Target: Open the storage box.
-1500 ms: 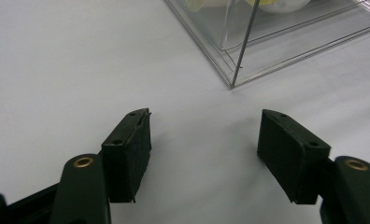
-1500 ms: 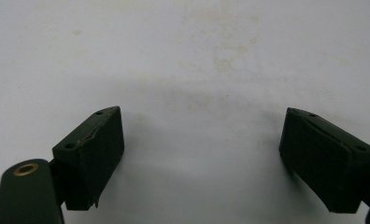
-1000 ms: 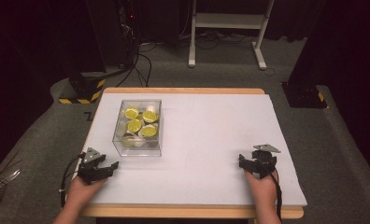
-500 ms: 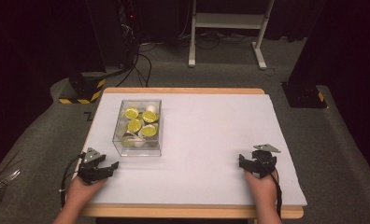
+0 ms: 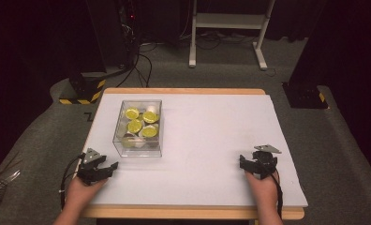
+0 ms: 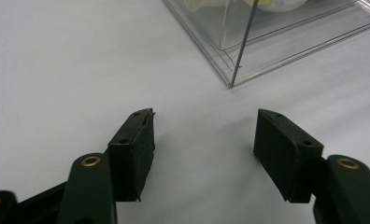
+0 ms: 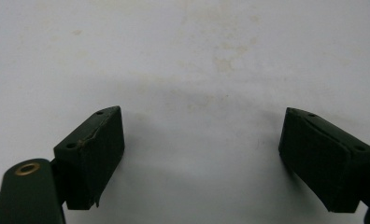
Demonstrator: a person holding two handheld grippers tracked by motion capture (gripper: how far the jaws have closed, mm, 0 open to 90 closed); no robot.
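Note:
A clear plastic box (image 5: 137, 151) stands on the left half of the white table top (image 5: 207, 136). It holds several yellow-green lime slices (image 5: 135, 125) and some white pieces. My left gripper (image 5: 109, 168) rests near the front left edge, short of the box. In the left gripper view one box corner (image 6: 286, 42) lies just beyond the left gripper (image 6: 204, 126). Its jaws are open and have just been closing a little, with nothing between them. My right gripper (image 5: 243, 161) rests at the front right. In the right gripper view the right gripper (image 7: 202, 126) stands open over bare table.
The table's wooden front edge (image 5: 188, 213) runs just behind both hands. A black stand with yellow-black striped feet (image 5: 83, 91) and a white frame (image 5: 226, 28) stand on the grey carpet beyond the table. Cables trail across the floor there.

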